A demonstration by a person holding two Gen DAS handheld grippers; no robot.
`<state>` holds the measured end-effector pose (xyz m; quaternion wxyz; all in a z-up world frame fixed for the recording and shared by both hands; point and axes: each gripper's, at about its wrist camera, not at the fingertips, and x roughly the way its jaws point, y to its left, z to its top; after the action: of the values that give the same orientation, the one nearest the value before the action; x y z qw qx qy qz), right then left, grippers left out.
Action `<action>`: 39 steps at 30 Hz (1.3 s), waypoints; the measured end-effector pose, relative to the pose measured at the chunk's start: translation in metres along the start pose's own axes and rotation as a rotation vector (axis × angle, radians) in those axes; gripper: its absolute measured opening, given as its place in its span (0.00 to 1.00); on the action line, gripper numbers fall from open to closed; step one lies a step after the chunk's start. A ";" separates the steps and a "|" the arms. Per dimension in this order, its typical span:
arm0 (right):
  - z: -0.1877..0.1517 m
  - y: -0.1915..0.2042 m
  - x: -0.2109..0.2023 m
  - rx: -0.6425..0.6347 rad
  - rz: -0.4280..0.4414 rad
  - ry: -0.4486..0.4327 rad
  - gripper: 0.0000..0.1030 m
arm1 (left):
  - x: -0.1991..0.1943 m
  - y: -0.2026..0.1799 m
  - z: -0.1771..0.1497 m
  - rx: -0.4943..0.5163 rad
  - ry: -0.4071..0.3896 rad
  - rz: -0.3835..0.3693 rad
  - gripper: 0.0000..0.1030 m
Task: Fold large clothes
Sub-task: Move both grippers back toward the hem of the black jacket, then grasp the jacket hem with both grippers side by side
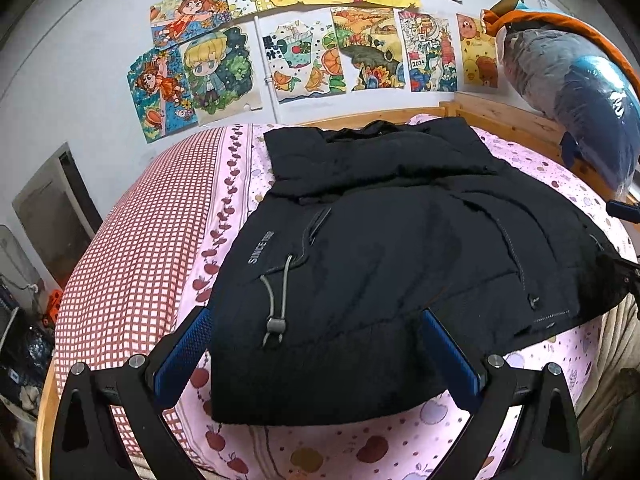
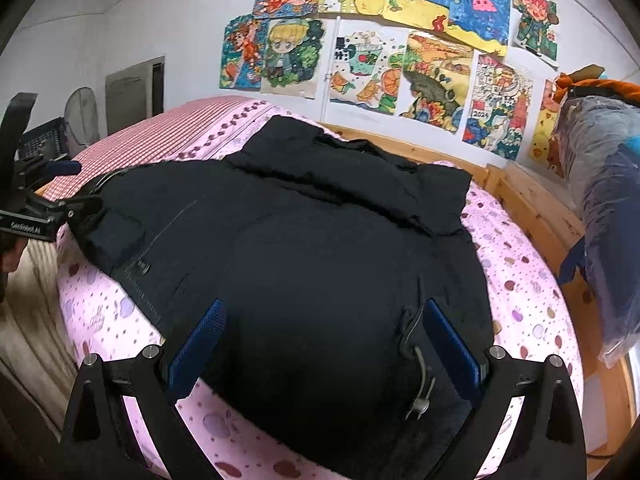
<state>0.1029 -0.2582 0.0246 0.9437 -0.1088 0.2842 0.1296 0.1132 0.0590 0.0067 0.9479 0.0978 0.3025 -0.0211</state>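
Observation:
A large black padded jacket (image 1: 380, 248) lies spread on the bed, collar toward the wall, its sleeves folded in over the body; it also shows in the right wrist view (image 2: 320, 248). My left gripper (image 1: 316, 344) is open, its blue pads (image 1: 184, 356) on either side of the jacket's near left hem corner by the grey drawcord toggle (image 1: 276, 326). My right gripper (image 2: 324, 344) is open, its pads (image 2: 452, 352) straddling the near right hem, where another toggle (image 2: 420, 404) lies. Neither gripper holds the cloth.
The bed has a pink fruit-print sheet (image 1: 360, 448) and a red checked blanket (image 1: 140, 248). A wooden bed frame (image 2: 532, 208) runs along the wall with children's drawings (image 1: 300, 52). A plastic-wrapped bundle (image 1: 580, 92) sits at the right. The left gripper's body (image 2: 24, 200) shows at the left edge.

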 end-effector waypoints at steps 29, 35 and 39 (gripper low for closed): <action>-0.034 0.023 0.009 -0.056 -0.034 0.162 0.94 | -0.011 0.005 -0.043 0.028 0.009 -0.001 1.00; -0.044 0.022 0.007 -0.012 0.001 0.177 0.94 | -0.009 -0.005 -0.061 0.104 0.005 0.010 1.00; -0.054 0.021 0.008 -0.020 -0.025 0.184 0.94 | -0.003 -0.016 -0.066 0.170 -0.009 0.034 1.00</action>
<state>0.0753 -0.2519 -0.0267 0.9141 -0.1331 0.3669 0.1100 0.0723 0.0568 -0.0469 0.9378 0.1829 0.2934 -0.0308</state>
